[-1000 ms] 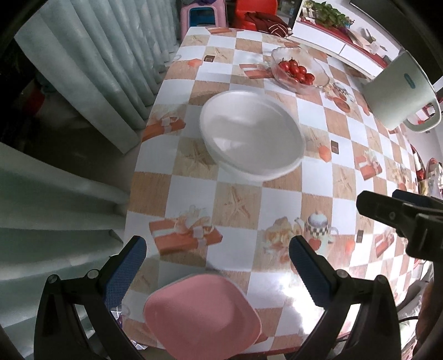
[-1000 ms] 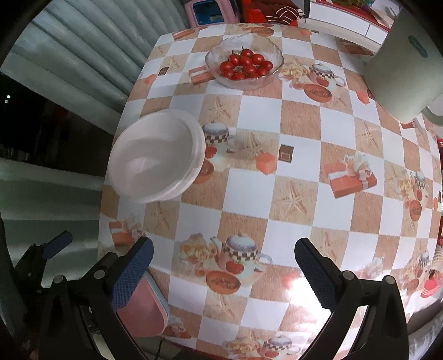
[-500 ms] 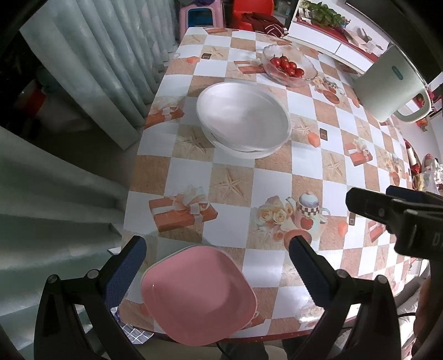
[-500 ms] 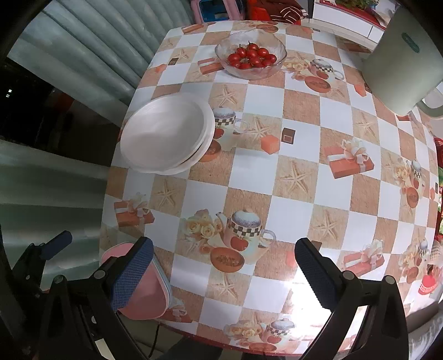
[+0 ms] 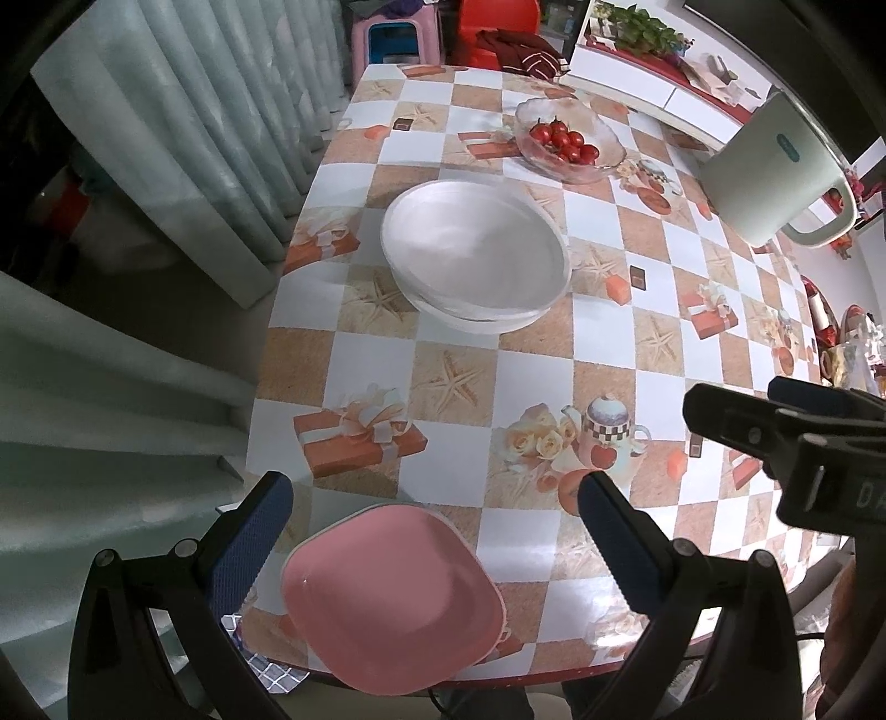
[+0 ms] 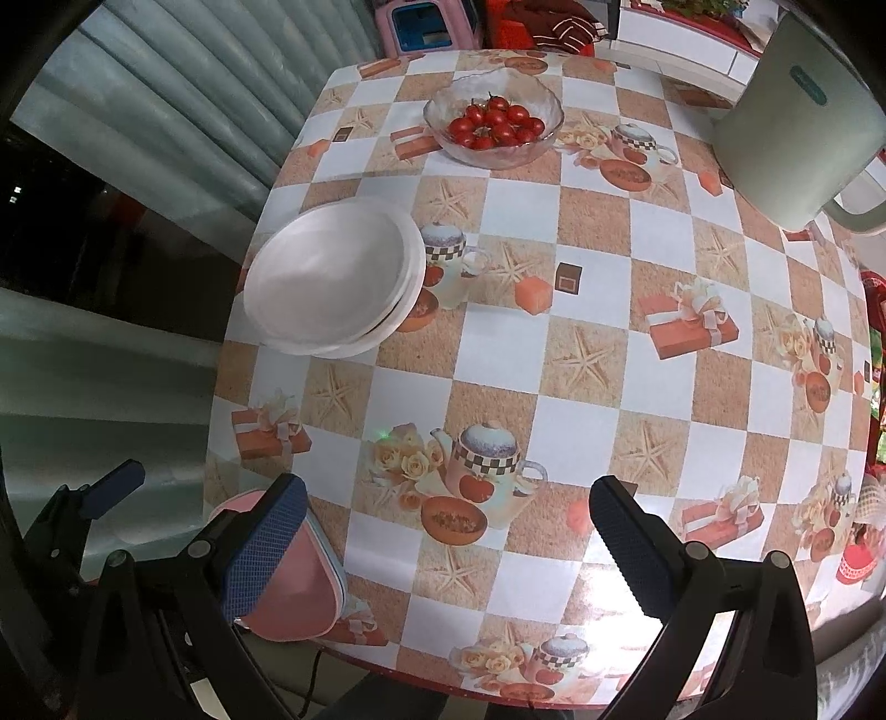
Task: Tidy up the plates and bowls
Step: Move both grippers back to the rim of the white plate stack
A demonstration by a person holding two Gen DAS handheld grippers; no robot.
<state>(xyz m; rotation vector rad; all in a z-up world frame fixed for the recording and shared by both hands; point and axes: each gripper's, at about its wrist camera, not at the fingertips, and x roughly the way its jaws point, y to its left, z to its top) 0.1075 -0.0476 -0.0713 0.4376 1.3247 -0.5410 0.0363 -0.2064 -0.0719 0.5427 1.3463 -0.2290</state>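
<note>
A stack of white bowls (image 5: 479, 260) sits on the left part of the checked table (image 5: 554, 354); it also shows in the right wrist view (image 6: 332, 285). A pink square plate (image 5: 390, 598) lies at the near left corner, partly over the edge; the right wrist view shows it (image 6: 304, 592) behind the left finger. My left gripper (image 5: 437, 543) is open and empty, above the pink plate. My right gripper (image 6: 448, 545) is open and empty over the near table edge; it also shows in the left wrist view (image 5: 775, 426).
A glass bowl of cherry tomatoes (image 6: 493, 124) stands at the far side. A pale green kettle (image 6: 803, 127) stands at the far right. Curtains (image 5: 183, 138) hang along the left. Stools and a red chair (image 5: 498, 33) stand beyond the table.
Both grippers have pulled back and up from the table, so more of it shows. The bowls and the pink plate have not moved.
</note>
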